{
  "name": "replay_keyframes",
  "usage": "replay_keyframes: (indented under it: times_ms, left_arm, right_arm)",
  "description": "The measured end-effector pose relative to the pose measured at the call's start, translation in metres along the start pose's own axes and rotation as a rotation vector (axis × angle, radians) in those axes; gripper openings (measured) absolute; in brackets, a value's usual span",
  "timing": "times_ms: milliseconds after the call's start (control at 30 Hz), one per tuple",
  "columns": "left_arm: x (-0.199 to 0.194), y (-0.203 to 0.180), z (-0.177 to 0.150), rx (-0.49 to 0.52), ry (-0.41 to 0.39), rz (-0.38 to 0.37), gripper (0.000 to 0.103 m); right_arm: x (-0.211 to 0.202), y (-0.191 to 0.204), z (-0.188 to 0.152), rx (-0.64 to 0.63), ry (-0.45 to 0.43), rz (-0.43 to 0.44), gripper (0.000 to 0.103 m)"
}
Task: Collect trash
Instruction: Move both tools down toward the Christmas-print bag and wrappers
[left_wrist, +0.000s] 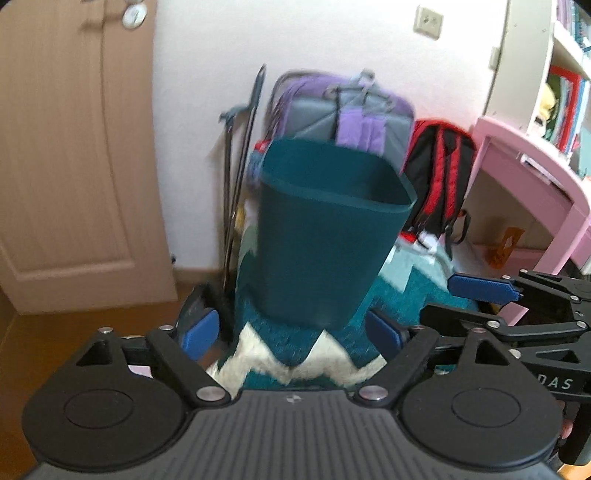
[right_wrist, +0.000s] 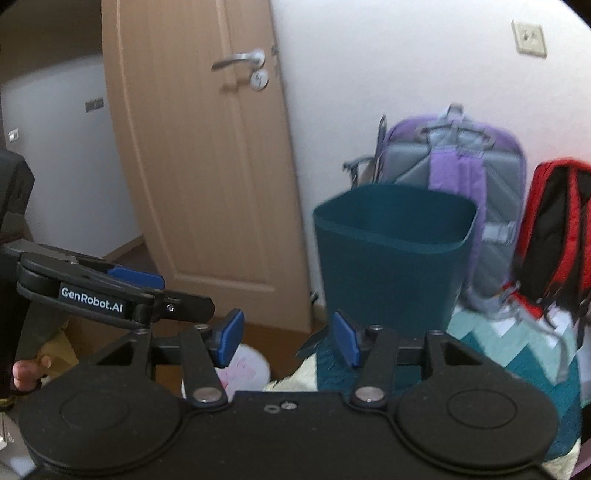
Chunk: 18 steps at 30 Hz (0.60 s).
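Note:
A dark teal waste bin (left_wrist: 325, 225) stands upright on a teal and white zigzag rug (left_wrist: 295, 354), just ahead of my left gripper (left_wrist: 291, 334), which is open and empty. The bin also shows in the right wrist view (right_wrist: 391, 254), ahead and right of my right gripper (right_wrist: 288, 339), which is open and empty. A white round thing with pink marks (right_wrist: 243, 369) lies on the floor below the right gripper. The right gripper appears at the right of the left wrist view (left_wrist: 480, 288). The left gripper appears at the left of the right wrist view (right_wrist: 110, 288).
A purple and grey backpack (left_wrist: 343, 110) and a red and black backpack (left_wrist: 439, 173) lean on the white wall behind the bin. A wooden door (right_wrist: 207, 166) stands left. A pink desk (left_wrist: 532, 181) and bookshelf (left_wrist: 561, 81) are right. Thin poles (left_wrist: 240, 166) lean beside the bin.

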<state>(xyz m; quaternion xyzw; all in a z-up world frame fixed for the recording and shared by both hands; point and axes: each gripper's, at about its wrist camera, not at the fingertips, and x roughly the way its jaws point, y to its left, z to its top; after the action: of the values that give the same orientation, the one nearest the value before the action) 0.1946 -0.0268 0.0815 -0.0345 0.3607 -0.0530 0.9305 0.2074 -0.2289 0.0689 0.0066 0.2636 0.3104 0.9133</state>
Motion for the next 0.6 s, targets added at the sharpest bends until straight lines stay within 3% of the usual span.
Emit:
replay_keyframes:
  times_ms: [133, 600]
  left_arm:
    - [0.027, 0.028, -0.027, -0.033, 0.044, 0.010, 0.098]
    - [0.187, 0.141, -0.122, -0.152, 0.276, 0.026, 0.098]
  right_arm:
    - [0.029, 0.006, -0.029, 0.006, 0.067, 0.026, 0.053]
    - [0.190, 0.002, -0.172, 0.063, 0.415, 0.060, 0.053]
